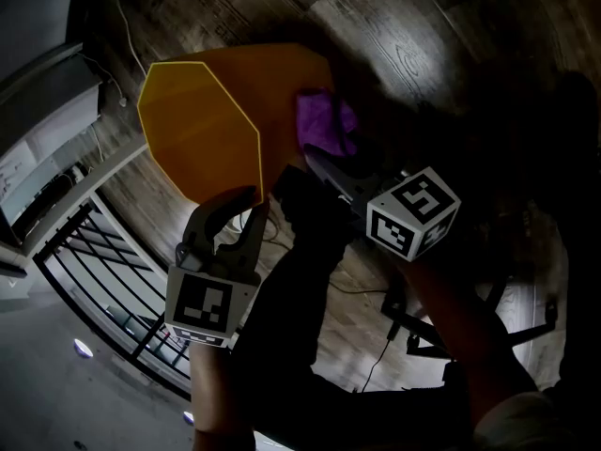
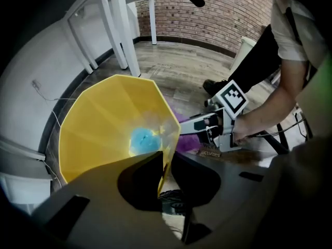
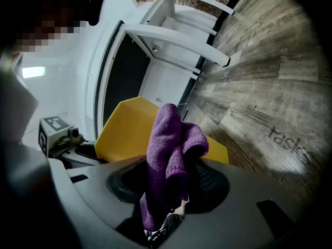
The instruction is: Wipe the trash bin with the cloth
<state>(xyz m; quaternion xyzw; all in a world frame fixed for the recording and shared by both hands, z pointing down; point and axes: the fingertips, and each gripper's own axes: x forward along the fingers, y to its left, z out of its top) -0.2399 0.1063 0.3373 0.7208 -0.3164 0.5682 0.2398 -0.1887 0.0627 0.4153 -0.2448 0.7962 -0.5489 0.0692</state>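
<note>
A yellow-orange trash bin (image 1: 197, 120) stands on the wood floor, its mouth towards me. My left gripper (image 1: 235, 205) reaches down onto its near rim, and in the left gripper view its jaws are pinched on the thin bin wall (image 2: 165, 154). A blue patch (image 2: 142, 139) shows at the bin's bottom (image 2: 98, 128). My right gripper (image 1: 315, 158) is shut on a purple cloth (image 1: 324, 120), which lies against the bin's outer right side. In the right gripper view the bunched cloth (image 3: 168, 149) rises from between the jaws of the right gripper (image 3: 171, 191), with the bin (image 3: 127, 134) just behind it.
White table legs (image 2: 124, 30) and a brick wall (image 2: 218, 14) stand beyond the bin. A white frame (image 3: 176, 30) stands against the wall. A black metal rack (image 1: 103, 261) lies at the left, and a cable (image 1: 376, 355) runs over the floor near a black stand (image 1: 470, 327).
</note>
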